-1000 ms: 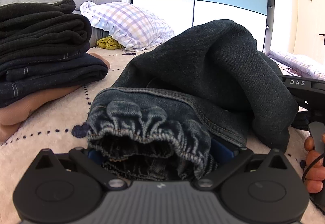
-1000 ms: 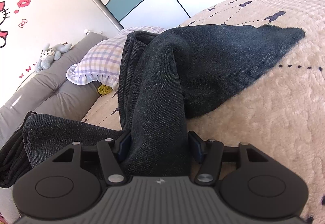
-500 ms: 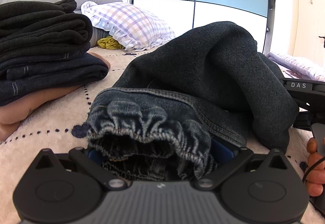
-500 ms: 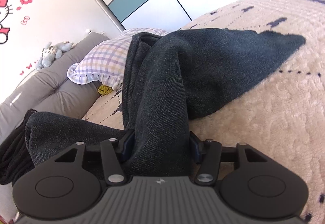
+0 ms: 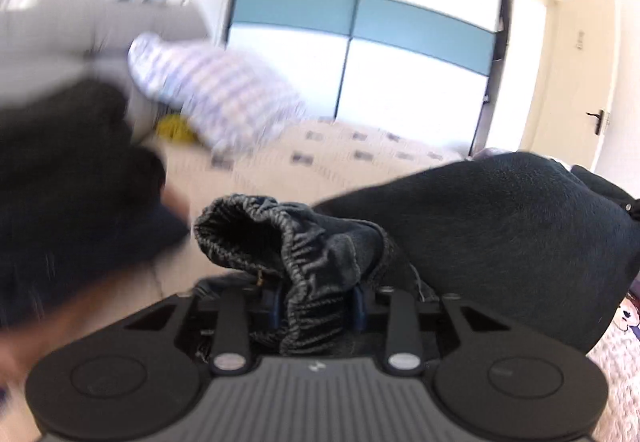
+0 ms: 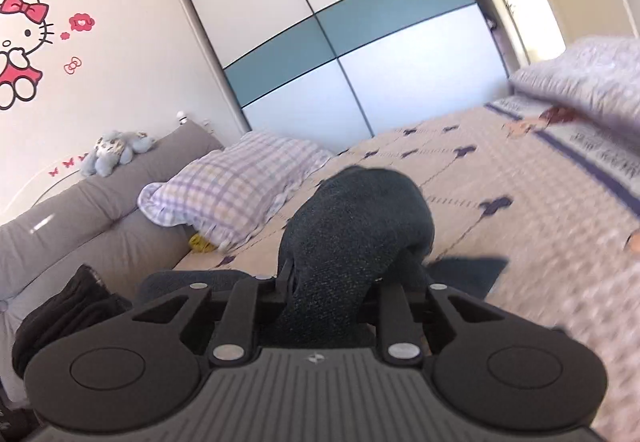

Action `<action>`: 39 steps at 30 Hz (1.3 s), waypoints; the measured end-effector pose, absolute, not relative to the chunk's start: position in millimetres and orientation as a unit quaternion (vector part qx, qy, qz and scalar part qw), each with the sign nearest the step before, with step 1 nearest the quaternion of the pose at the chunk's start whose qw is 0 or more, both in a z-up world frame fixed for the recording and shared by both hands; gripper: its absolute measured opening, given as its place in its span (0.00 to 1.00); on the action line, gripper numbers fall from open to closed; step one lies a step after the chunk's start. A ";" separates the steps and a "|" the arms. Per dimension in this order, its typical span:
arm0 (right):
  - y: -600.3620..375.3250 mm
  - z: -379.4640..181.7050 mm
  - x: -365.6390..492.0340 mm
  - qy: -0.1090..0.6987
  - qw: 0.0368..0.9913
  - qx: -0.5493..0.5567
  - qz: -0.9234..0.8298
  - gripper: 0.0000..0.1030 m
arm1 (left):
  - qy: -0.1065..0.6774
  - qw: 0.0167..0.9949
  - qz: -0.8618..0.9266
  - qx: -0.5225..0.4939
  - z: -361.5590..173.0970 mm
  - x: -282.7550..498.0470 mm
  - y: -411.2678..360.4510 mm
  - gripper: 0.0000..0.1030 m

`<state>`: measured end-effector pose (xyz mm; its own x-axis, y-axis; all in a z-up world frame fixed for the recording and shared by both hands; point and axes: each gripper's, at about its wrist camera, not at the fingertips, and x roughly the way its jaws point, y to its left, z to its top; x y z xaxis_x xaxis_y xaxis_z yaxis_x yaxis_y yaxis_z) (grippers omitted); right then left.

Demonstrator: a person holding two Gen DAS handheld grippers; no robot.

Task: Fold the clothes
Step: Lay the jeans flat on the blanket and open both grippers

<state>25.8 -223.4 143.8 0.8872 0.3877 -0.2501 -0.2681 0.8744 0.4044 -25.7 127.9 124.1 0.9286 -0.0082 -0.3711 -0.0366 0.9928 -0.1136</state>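
Observation:
Dark denim jeans hang between both grippers above the bedspread (image 5: 352, 157). In the left wrist view the gathered elastic waistband (image 5: 280, 238) is pinched between the blue pads of my left gripper (image 5: 318, 306), whose jaws are closing on it. The rest of the jeans (image 5: 500, 234) drapes off to the right. In the right wrist view a fold of the jeans leg (image 6: 360, 217) arches up out of my right gripper (image 6: 332, 282). Its jaws are closing too, with denim squeezed between them. The leg's end (image 6: 468, 270) trails on the bed.
A stack of folded dark clothes (image 5: 72, 193) sits at the left, by the grey headboard (image 6: 80, 217). A checked pillow (image 6: 240, 185) and a small yellow item (image 6: 200, 242) lie behind it. A second pillow (image 6: 580, 77) is at the far right, and a wardrobe (image 6: 340, 41) stands beyond.
Both grippers have narrowed onto the denim and risen, lifting the jeans off the bed. The waistband now hangs bunched, the leg is pulled up, and the left view is blurred.

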 end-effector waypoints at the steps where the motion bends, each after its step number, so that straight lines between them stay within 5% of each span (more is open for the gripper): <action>1: -233.7 164.2 28.6 0.159 0.960 0.167 0.160 0.22 | 0.177 0.983 -0.008 -0.046 148.5 -22.1 128.6 0.31; 10: -291.0 326.6 -0.7 0.055 0.992 0.068 0.086 0.22 | 0.100 0.986 -0.116 0.060 321.2 -34.0 107.9 0.32; 16: -309.3 345.9 -27.4 0.033 0.997 0.043 0.058 0.22 | 0.093 0.987 -0.114 0.066 315.3 -47.7 95.7 0.36; 19: -305.9 287.2 -23.0 0.116 0.991 0.037 0.059 0.28 | 0.143 0.984 -0.050 0.091 242.3 -45.5 86.8 0.51; 22: -302.1 209.1 -14.3 0.236 0.969 0.030 0.068 0.36 | 0.272 0.958 -0.013 0.089 145.9 -45.3 95.8 0.59; 26: -339.6 81.8 -34.3 0.364 0.924 0.100 0.067 0.38 | 0.341 0.939 -0.028 -0.038 72.5 -75.7 132.0 0.59; 28: -356.4 40.2 -53.5 0.381 0.913 0.132 0.061 0.39 | 0.344 0.933 -0.024 -0.105 60.1 -87.6 143.7 0.73; 32: -361.4 18.3 -74.5 0.388 0.900 0.191 0.049 0.42 | 0.342 0.929 -0.037 -0.134 63.9 -89.9 129.7 0.80; 36: -348.1 26.4 -81.3 0.379 0.900 0.211 0.047 0.63 | 0.336 0.933 -0.051 -0.118 60.5 -95.2 95.1 0.96; 39: -322.2 10.5 -84.1 0.382 0.915 0.123 0.039 0.72 | 0.375 0.924 -0.033 -0.071 22.2 -90.7 69.5 0.97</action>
